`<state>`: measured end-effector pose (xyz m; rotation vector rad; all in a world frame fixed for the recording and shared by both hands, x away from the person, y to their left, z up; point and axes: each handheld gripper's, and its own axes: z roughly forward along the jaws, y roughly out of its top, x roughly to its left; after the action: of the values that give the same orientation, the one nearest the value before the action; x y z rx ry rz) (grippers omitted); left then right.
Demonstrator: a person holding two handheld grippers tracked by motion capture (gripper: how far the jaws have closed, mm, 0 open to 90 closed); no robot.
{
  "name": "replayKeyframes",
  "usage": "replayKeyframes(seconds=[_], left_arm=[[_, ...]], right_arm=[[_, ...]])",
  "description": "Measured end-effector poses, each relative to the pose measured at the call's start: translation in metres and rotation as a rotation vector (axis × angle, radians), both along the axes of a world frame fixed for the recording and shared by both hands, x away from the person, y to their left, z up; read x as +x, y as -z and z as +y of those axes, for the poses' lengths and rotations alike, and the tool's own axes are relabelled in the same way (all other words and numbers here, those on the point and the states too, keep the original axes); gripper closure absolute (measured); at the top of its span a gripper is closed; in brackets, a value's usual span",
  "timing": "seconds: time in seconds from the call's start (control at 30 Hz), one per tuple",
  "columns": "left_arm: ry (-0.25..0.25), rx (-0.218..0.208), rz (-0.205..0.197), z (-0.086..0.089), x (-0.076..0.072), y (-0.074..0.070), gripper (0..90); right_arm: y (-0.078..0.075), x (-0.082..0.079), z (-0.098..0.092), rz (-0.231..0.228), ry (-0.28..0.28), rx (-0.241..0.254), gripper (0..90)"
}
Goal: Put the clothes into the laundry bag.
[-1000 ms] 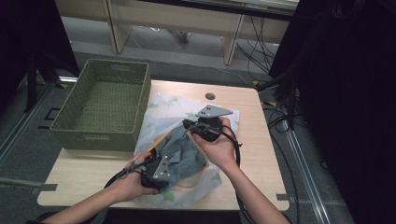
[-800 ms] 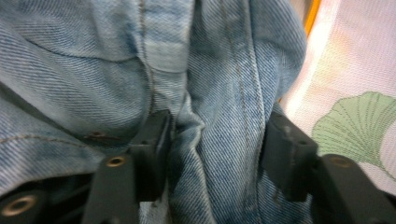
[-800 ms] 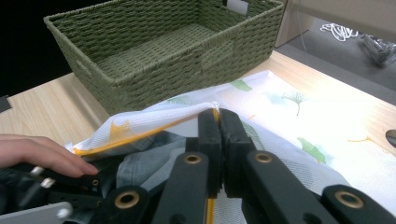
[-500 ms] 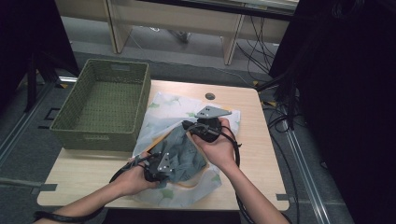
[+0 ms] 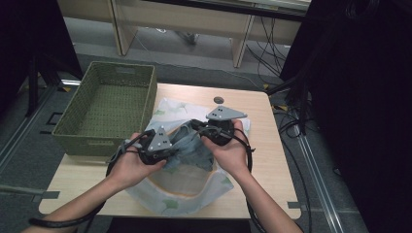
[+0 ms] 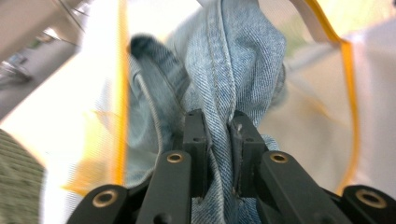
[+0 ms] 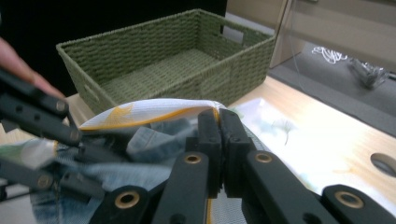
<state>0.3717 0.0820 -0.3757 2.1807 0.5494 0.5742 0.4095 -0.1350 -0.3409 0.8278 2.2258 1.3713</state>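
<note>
1. Since the earlier frames the left gripper [image 5: 170, 151] has closed its jaws on a fold of the denim garment [image 5: 192, 148] and risen with it, so the denim now stands higher out of the mesh bag [image 5: 184, 191]; the right gripper [image 5: 197, 126] has kept its place
2. Left of both grippers stands one green woven basket [image 5: 109, 104], with nothing in it, its near wall just beside the left hand [image 5: 128, 167]
3. The left gripper view shows its two black pads [image 6: 194, 135] clamped on a seam ridge of the denim, which hangs away in front of them, with the bag's orange-edged opening around it
4. Between the two grippers lies the rest of the denim, partly inside the white leaf-print bag that spreads on the wooden table [image 5: 272, 160] beneath and nearer the person than both tools
5. The right gripper, in the right hand [image 5: 233, 153], is pinched together on the bag's orange-trimmed rim [image 7: 154, 112], holding the mouth up just beyond the denim
6. To do this step well, I judge the left tool should draw the denim straight up and away from the mouth while the right keeps the rim steady and low, so the mesh does not ride up with the cloth; a deeper bite than one seam would guard against slipping
7. Count: two grippers, one denim garment, one mesh bag, one basket, one table
</note>
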Motion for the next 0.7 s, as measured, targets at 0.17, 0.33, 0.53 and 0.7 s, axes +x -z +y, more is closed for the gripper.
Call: replayKeyframes(seconds=[0.17, 0.33, 0.53, 0.7], left_arm=[[-0.026, -0.009, -0.052, -0.007, 0.004, -0.005, 78.2], [-0.031, 0.004, -0.106, -0.019, 0.013, 0.014, 77.2], [-0.002, 0.112, -0.181, -0.042, 0.022, 0.057, 75.4], [0.014, 0.202, -0.208, -0.057, 0.03, 0.087, 74.7]], right_arm=[[-0.003, -0.001, -0.001, -0.019, 0.003, 0.005, 89.8], [0.0, 0.002, -0.003, -0.006, 0.018, -0.001, 89.8], [0.006, 0.006, -0.004, 0.013, 0.031, -0.004, 89.8], [0.012, 0.008, -0.004, 0.028, 0.031, -0.021, 89.8]])
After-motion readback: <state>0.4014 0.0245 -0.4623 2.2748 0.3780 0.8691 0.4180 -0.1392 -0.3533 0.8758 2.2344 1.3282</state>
